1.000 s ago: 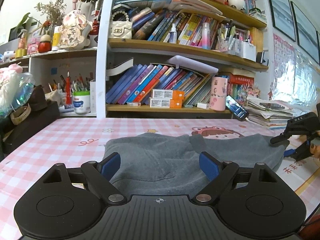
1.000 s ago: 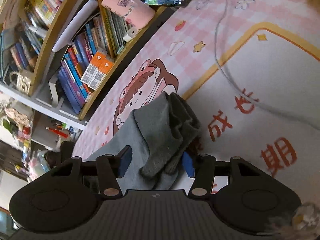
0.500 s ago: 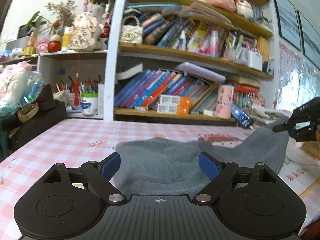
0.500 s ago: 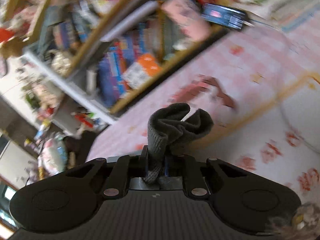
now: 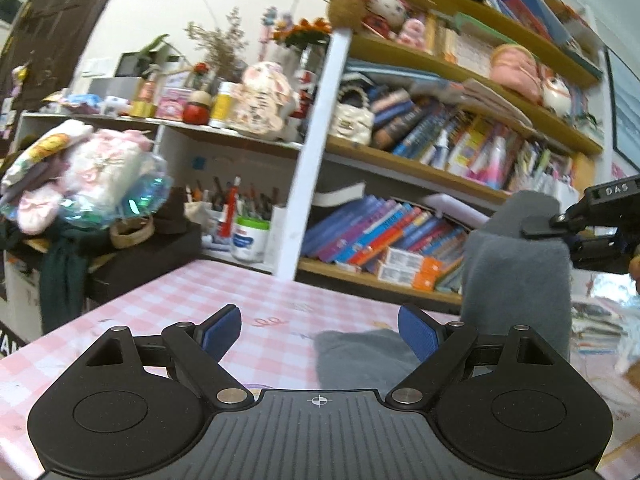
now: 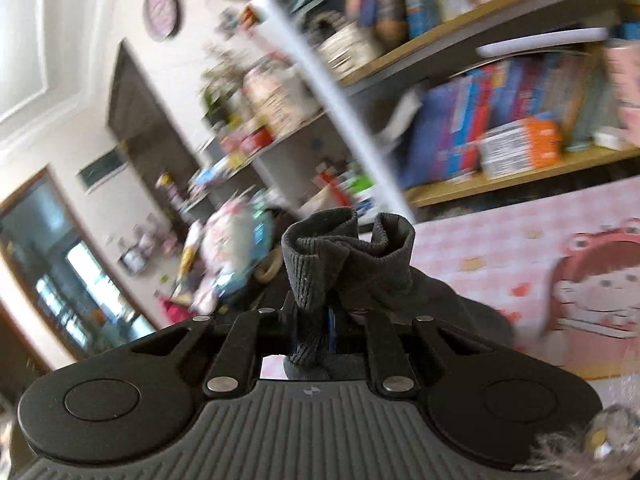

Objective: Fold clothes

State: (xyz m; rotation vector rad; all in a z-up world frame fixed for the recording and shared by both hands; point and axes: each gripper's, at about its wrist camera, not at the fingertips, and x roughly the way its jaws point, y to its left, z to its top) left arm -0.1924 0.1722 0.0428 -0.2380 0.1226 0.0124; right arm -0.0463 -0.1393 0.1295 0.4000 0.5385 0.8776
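Observation:
A grey fleece garment (image 5: 516, 280) hangs from my right gripper (image 5: 560, 228), which holds its ribbed end well above the pink checked tablecloth (image 5: 256, 320). The garment's lower part (image 5: 360, 356) lies on the table. In the right wrist view my right gripper (image 6: 316, 328) is shut on the bunched ribbed cuff (image 6: 344, 252). My left gripper (image 5: 320, 336) is open and empty, low over the table, with the garment just in front of its right finger.
A bookshelf (image 5: 420, 168) full of books and toys stands behind the table. A pen cup (image 5: 250, 236) and a dark bag with a wrapped bouquet (image 5: 92, 184) sit at the back left. A cartoon print (image 6: 592, 288) marks the mat on the right.
My right gripper shut on the garment's end and lifted it high off the table, swinging left. My left gripper rose and tilted up, staying open.

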